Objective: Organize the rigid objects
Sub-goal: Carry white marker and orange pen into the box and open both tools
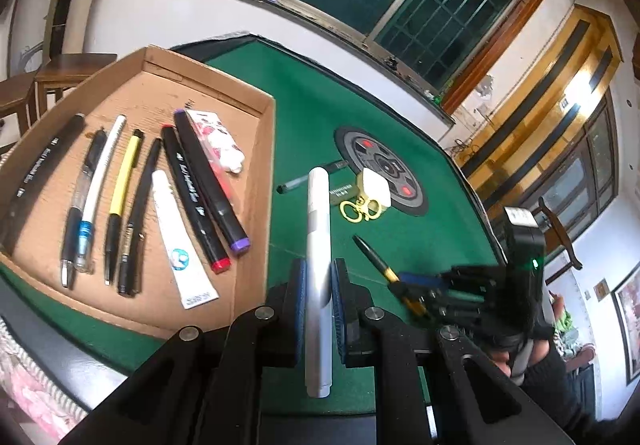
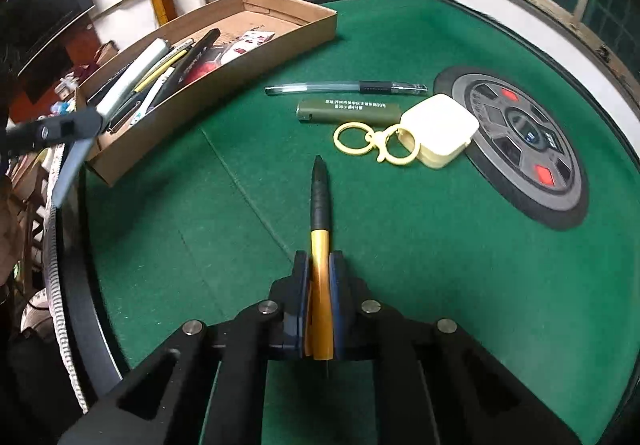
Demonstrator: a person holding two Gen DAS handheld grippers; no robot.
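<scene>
My left gripper [image 1: 319, 285] is shut on a silver marker [image 1: 318, 245], held above the green table just right of the cardboard tray [image 1: 256, 181]. The tray holds several pens, markers and tubes. My right gripper [image 2: 319, 265] is shut on a gold-and-black pen [image 2: 320, 245], held low over the felt; this pen and the right gripper [image 1: 416, 293] also show in the left wrist view. In the right wrist view the left gripper with the silver marker [image 2: 132, 73] hangs at the tray's [image 2: 224, 85] near end.
On the felt lie a clear gel pen [image 2: 344, 88], an olive-green lighter [image 2: 348, 110] and a cream box with yellow key rings [image 2: 436, 131]. A round dial [image 2: 520, 141] is set in the table centre. The table edge runs along the left [image 2: 80, 245].
</scene>
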